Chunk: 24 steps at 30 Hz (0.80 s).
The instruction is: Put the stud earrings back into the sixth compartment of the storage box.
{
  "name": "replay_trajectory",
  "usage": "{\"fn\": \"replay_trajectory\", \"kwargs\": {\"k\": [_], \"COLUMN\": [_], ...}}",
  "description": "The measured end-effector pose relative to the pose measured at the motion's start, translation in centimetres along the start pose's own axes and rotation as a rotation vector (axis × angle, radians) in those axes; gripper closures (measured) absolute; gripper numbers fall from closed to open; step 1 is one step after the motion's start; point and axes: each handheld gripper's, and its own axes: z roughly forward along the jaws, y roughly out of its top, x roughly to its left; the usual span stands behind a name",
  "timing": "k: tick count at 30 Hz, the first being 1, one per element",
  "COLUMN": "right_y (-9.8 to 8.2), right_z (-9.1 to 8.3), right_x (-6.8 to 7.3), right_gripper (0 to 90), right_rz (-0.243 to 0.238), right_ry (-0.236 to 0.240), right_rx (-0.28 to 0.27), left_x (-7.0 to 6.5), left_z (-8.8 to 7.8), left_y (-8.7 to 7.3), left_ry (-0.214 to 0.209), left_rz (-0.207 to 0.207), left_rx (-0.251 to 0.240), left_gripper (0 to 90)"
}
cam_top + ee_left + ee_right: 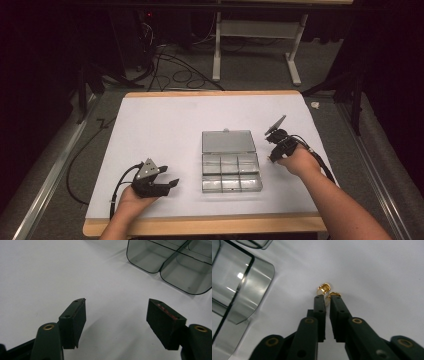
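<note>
Pinching a small gold clasp (325, 289) at the centre of the right gripper view, I have my right gripper (327, 298) with its fingers (320, 305) drawn narrow, tips closed on the piece against the white worktop (165, 130). It lies just right of the clear compartment box (231, 172), whose lid is folded back at mid-frame in the high view. To do this well I judge the grip must stay light and centred, then lift straight before crossing to a compartment; a sideways drag could flick it loose. My right hand (296, 161) angles steeply down, centre right. My left gripper (116, 315) rests at lower left, fingers spread wide and empty, aimed toward the box.
</note>
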Motion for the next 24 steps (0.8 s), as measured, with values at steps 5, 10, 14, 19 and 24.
{"fn": "replay_trajectory", "kwargs": {"k": [5,10,14,19,24], "right_y": [-0.1,-0.6,-1.2,-1.8,-2.5], "right_z": [-0.3,-1.0,-1.7,-2.2,-2.8], "right_x": [-0.1,-0.2,0.2,0.7,1.2], "right_gripper": [88.8,88.7,88.8,88.8,88.7], "right_rz": [0.002,0.004,0.003,-0.010,-0.019], "right_ry": [0.006,0.025,0.047,0.061,0.075], "right_rx": [-0.009,-0.016,-0.016,-0.017,-0.018], "left_x": [0.0,0.0,0.0,0.0,0.0], "left_z": [0.0,0.0,0.0,0.0,0.0], "left_y": [0.0,0.0,0.0,0.0,0.0], "left_ry": [-0.001,-0.002,-0.001,-0.001,0.002], "left_rz": [-0.001,0.005,0.003,0.003,0.001], "left_rx": [-0.001,0.003,0.004,0.003,-0.001], "left_gripper": [32.7,32.7,32.7,32.7,32.6]}}
